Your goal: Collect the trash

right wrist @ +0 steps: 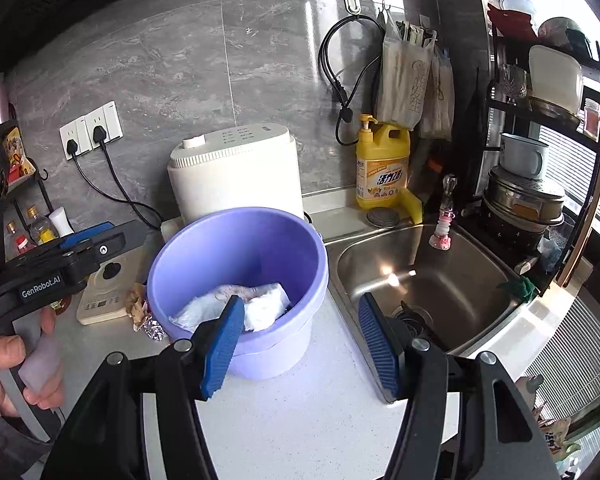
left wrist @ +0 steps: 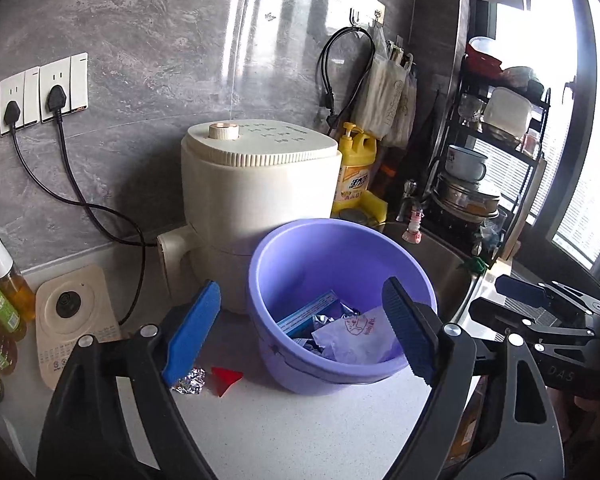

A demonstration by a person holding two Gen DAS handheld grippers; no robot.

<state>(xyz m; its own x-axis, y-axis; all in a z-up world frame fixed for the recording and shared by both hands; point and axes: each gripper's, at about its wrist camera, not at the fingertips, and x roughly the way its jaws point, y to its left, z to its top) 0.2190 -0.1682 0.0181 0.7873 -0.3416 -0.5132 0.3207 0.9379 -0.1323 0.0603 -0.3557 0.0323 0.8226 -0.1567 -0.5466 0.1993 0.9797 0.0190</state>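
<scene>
A purple plastic bucket (left wrist: 340, 264) (right wrist: 240, 248) stands on the white counter and holds crumpled white wrappers (left wrist: 358, 340) (right wrist: 260, 304) and a blue packet (left wrist: 308, 312). A foil ball (left wrist: 190, 380) (right wrist: 155, 328) and a red plastic scrap (left wrist: 225, 378) lie on the counter left of the bucket. A brown wrapper (right wrist: 137, 300) sits just beyond the foil. My left gripper (left wrist: 300, 332) hangs open in front of the bucket, empty. My right gripper (right wrist: 300, 344) is open and empty, at the bucket's near right side.
A cream appliance (left wrist: 256, 184) stands behind the bucket, with a yellow detergent bottle (right wrist: 382, 164) beside it. The steel sink (right wrist: 432, 280) lies to the right, a loaded dish rack (right wrist: 540, 140) behind it. A small scale (left wrist: 68, 320) and oil bottles (left wrist: 4, 280) sit at the left.
</scene>
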